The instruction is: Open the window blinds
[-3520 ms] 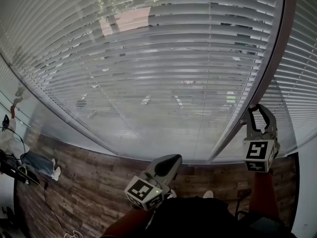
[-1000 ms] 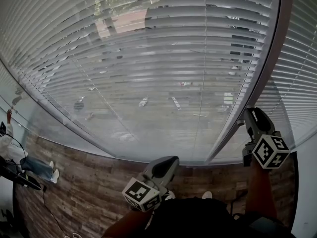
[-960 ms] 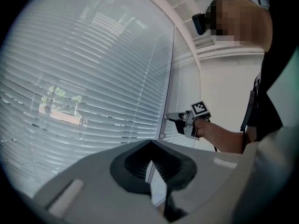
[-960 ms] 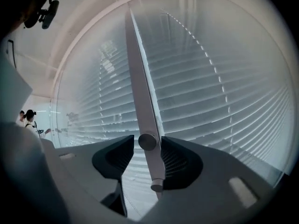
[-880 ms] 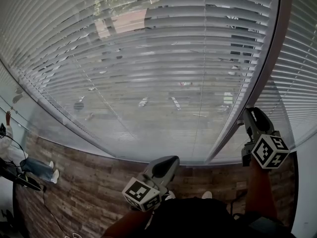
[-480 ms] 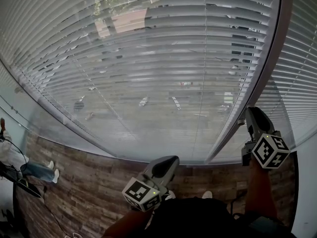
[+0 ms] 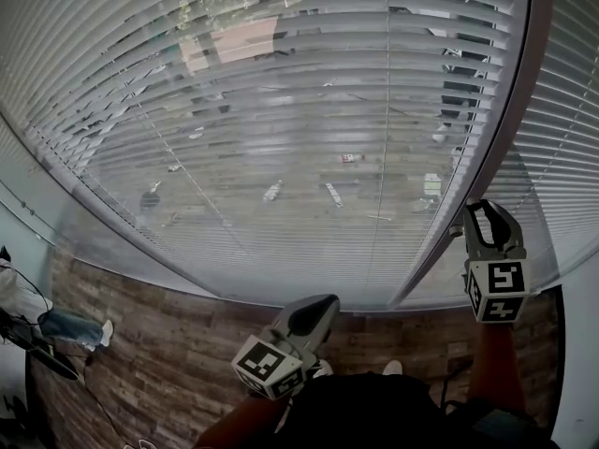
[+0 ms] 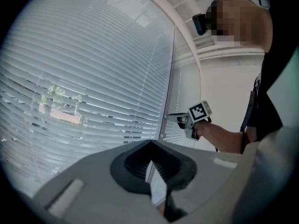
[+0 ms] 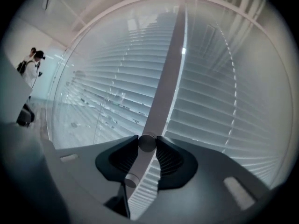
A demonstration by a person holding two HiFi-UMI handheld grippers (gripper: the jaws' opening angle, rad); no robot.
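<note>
Right tongs (image 9: 147, 142): jaws just been closing, now clamped on wand (image 9: 139, 163), hung beside window post (image 7: 501, 129) at far right. Left tongs (image 7: 316, 307): jaws together, nothing held, parked low near centre. Blinds (image 7: 281, 129) spread across far window, slats part-tilted, street glimpsed through. Judged: wand best rolled about own axis, grip kept firm, no sideways pull, until slats lie flat.

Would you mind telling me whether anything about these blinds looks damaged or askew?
Nothing stands out: the blind slats run evenly and parallel, none visibly bent or sagging, and the tilt wand looks intact.
</note>
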